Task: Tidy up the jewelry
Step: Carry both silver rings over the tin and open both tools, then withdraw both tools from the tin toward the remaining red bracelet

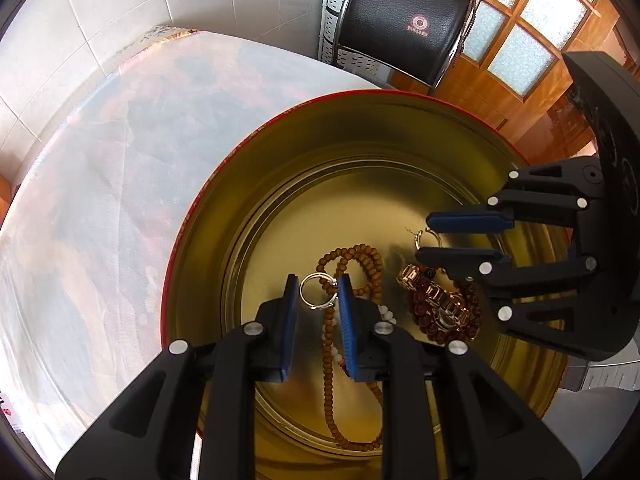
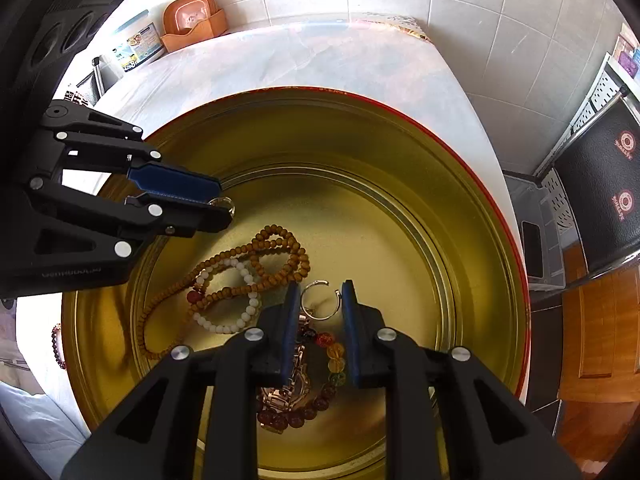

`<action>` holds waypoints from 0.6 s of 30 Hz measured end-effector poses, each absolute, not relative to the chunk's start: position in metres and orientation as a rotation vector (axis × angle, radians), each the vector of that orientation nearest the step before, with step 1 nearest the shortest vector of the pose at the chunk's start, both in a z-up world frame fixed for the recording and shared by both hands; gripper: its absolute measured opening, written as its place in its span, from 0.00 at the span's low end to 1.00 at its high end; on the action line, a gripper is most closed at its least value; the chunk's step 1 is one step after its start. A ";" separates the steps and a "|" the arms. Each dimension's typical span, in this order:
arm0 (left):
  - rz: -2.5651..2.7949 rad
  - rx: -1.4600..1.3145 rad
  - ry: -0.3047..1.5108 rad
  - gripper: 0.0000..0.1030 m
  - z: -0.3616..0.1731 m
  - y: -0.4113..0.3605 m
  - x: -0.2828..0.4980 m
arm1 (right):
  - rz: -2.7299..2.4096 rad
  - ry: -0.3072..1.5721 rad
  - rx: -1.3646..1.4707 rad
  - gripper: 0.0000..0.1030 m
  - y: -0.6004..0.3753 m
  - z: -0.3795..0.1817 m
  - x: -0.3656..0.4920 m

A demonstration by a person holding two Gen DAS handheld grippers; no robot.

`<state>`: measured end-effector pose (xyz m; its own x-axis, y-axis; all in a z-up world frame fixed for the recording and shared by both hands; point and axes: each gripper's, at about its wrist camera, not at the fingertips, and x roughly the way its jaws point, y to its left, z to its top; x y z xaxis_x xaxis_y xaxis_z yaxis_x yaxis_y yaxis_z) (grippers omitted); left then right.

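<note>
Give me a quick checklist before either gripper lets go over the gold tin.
1. Left gripper over round gold tin: ok.
2. Right gripper over tin: ok.
3. Left silver ring sits between the pads: ok; firmly pinched: cannot tell.
4. Right open silver ring between pads: ok; grip: cannot tell.
5. Bare tin floor for dropping: ok.
6. Wooden bead necklace and rose-gold watch already inside: ok.

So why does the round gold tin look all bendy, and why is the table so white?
Left wrist view: the fisheye lens bulges the gold tin and curves the wall tiles; the tablecloth is washed out by bright light. Right wrist view: same bulge, glare whitens the tablecloth, and the edges go dark.
</note>
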<state>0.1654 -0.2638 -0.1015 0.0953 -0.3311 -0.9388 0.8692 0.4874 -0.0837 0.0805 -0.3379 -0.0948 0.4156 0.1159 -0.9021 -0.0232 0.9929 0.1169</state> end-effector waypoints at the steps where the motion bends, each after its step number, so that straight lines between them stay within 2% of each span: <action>1: -0.965 0.585 1.149 0.20 -0.102 -0.264 0.166 | 0.090 1.142 0.091 0.22 -0.338 -0.095 0.081; 6: -0.962 0.608 1.116 0.20 -0.098 -0.268 0.159 | 0.152 1.163 0.066 0.22 -0.332 -0.099 0.077; 7: -0.974 0.629 1.093 0.26 -0.096 -0.269 0.154 | 0.184 1.174 0.044 0.31 -0.327 -0.099 0.076; 8: -0.979 0.649 1.069 0.50 -0.093 -0.269 0.150 | 0.202 1.177 0.012 0.41 -0.322 -0.097 0.074; 9: -0.970 0.668 1.045 0.64 -0.091 -0.269 0.145 | 0.206 1.163 -0.028 0.63 -0.318 -0.094 0.070; 10: -0.955 0.678 1.016 0.71 -0.087 -0.267 0.141 | 0.201 1.134 -0.072 0.77 -0.314 -0.088 0.065; 18: -0.894 0.582 0.995 0.71 -0.062 -0.243 0.131 | 0.217 1.006 -0.064 0.86 -0.311 -0.051 0.031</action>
<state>0.1312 -0.2425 -0.0619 0.2530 -0.3670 -0.8952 0.8508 0.5248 0.0254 0.0306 -0.3114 -0.0508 0.5160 0.1511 -0.8431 -0.2099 0.9766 0.0466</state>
